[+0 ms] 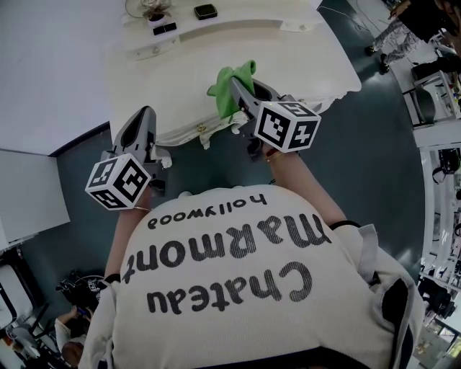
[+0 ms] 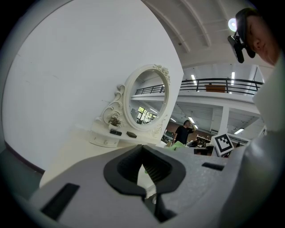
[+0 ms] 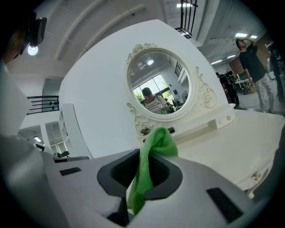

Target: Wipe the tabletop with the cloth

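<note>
The white dressing table's tabletop [image 1: 288, 58] lies in front of me, and it also shows in the right gripper view [image 3: 231, 133] and the left gripper view [image 2: 75, 151]. My right gripper [image 1: 239, 90] hangs over the table's front edge, shut on a green cloth [image 1: 229, 83]. The cloth [image 3: 156, 147] sticks up from between the jaws of the right gripper [image 3: 144, 178] and also hangs below them. My left gripper [image 1: 144, 119] is off the table's front left corner, above the floor. Its jaws [image 2: 144, 178] are shut with nothing in them.
An oval mirror [image 3: 158, 82] in an ornate white frame stands at the back of the table, also seen from the left gripper [image 2: 147, 95]. Small dark items [image 1: 205, 11] sit on its shelf. A white panel [image 1: 29, 194] stands at the left. A person [image 3: 254, 62] stands far right.
</note>
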Tool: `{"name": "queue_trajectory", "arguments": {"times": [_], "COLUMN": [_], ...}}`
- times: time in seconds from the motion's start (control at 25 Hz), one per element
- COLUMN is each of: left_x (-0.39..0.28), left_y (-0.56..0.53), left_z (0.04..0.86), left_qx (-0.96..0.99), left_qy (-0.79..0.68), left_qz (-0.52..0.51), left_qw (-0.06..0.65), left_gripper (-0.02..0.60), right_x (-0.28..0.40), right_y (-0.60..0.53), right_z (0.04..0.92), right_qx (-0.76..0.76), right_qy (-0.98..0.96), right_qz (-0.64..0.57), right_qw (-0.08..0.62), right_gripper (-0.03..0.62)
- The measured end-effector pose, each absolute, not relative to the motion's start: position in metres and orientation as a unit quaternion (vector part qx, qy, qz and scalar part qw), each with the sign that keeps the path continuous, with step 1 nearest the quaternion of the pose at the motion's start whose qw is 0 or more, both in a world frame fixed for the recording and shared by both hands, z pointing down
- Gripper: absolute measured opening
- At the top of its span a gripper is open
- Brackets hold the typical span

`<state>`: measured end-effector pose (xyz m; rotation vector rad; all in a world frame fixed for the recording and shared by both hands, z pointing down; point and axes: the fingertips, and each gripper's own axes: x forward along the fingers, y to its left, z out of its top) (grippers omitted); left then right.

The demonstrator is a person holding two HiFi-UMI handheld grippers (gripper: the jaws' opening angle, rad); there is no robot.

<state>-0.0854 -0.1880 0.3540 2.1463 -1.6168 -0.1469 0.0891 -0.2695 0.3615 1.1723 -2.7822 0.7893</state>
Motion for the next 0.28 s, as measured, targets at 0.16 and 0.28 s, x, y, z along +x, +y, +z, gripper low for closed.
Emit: {"name": "queue_trajectory", "arguments": {"times": [0.16, 0.28], "left_x": [-0.0861, -0.0867], "left_y": [-0.1878, -0.1877], "left_z": [0.3516, 0.3496], "left_qx": [0.777, 0.777], "left_qy": [-0.586, -0.586], "left_qz": [-0.054, -0.055], "left_qw": [0.223, 0.223], "left_gripper": [0.009, 0.008], "right_x": [0.0888, 0.0882], "right_y": [-0.2689, -0.2687], "right_z": [0.3598, 0.3578], "right_qx": [0.376, 0.375], "right_qy": [-0.892, -0.892], "right_qz": [0.252, 0.252], "right_qw": [0.013, 0.013], "right_gripper": [0.046, 0.046]}}
